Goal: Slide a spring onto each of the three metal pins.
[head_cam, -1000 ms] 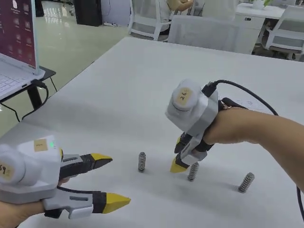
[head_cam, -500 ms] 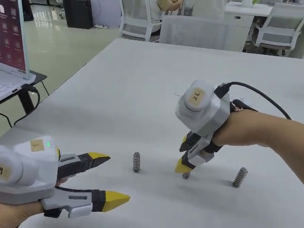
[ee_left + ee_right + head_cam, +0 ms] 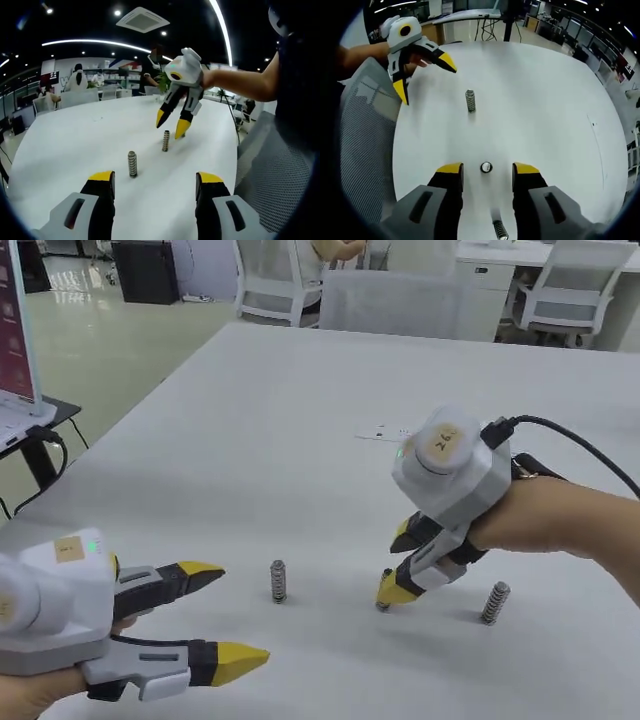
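Note:
Three short metal springs stand upright in a row on the white table (image 3: 300,420). The left spring (image 3: 278,581) (image 3: 132,163) (image 3: 470,100) is free. The middle spring (image 3: 383,605) (image 3: 165,140) shows end-on as a round top (image 3: 486,167) between the spread jaws of my right gripper (image 3: 397,562) (image 3: 488,169) (image 3: 171,123), which is open and points down at it without touching. The right spring (image 3: 494,602) (image 3: 499,230) stands beside my forearm. My left gripper (image 3: 228,612) (image 3: 156,177) (image 3: 425,79) hovers open near the front left, holding nothing.
A black cable (image 3: 570,440) runs from the right gripper across the table. A small white label (image 3: 385,432) lies mid-table. White chairs (image 3: 395,300) stand beyond the far edge, and a laptop on a stand (image 3: 20,390) is off the table's left side.
The head camera has shifted. My right gripper has moved a little to the right, from beside the middle spring to over it. The left gripper has stayed still and open.

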Available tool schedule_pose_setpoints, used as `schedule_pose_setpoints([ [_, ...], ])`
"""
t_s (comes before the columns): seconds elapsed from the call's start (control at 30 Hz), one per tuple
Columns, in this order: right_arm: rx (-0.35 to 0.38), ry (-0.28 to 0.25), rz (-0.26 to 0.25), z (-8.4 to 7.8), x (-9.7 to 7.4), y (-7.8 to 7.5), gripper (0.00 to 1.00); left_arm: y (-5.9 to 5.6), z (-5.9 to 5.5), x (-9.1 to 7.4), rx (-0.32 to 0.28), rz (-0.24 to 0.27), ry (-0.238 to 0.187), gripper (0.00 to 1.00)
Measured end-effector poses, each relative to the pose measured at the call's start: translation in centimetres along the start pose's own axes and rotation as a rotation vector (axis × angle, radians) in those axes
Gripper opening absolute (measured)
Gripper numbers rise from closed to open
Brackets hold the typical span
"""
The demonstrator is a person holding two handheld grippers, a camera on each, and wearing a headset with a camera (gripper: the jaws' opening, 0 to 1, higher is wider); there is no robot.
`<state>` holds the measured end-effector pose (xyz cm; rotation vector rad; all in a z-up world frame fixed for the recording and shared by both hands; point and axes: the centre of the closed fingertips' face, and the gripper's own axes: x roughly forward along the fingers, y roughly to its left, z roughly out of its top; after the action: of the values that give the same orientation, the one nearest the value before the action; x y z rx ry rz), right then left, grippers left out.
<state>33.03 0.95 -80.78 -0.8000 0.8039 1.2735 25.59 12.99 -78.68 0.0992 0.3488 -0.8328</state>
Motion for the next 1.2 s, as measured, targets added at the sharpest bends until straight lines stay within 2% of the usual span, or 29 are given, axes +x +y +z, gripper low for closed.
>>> schedule_pose_setpoints([
  [0.57, 0.068, -0.073, -0.06, -2.0, -1.8, -1.0, 0.47, -0.1, 0.5, 0.4, 0.008, -0.003, -0.001, 0.62],
  [1.0, 0.139, -0.155, -0.116, -3.4, -3.4, -1.9, 0.5, -0.3, 0.9, 0.6, 0.011, -0.006, -0.001, 0.64],
  [1.2, 0.177, -0.205, -0.163, -3.9, -4.2, -2.6, 0.53, -0.6, 1.0, 0.8, 0.013, -0.01, 0.003, 0.65],
])
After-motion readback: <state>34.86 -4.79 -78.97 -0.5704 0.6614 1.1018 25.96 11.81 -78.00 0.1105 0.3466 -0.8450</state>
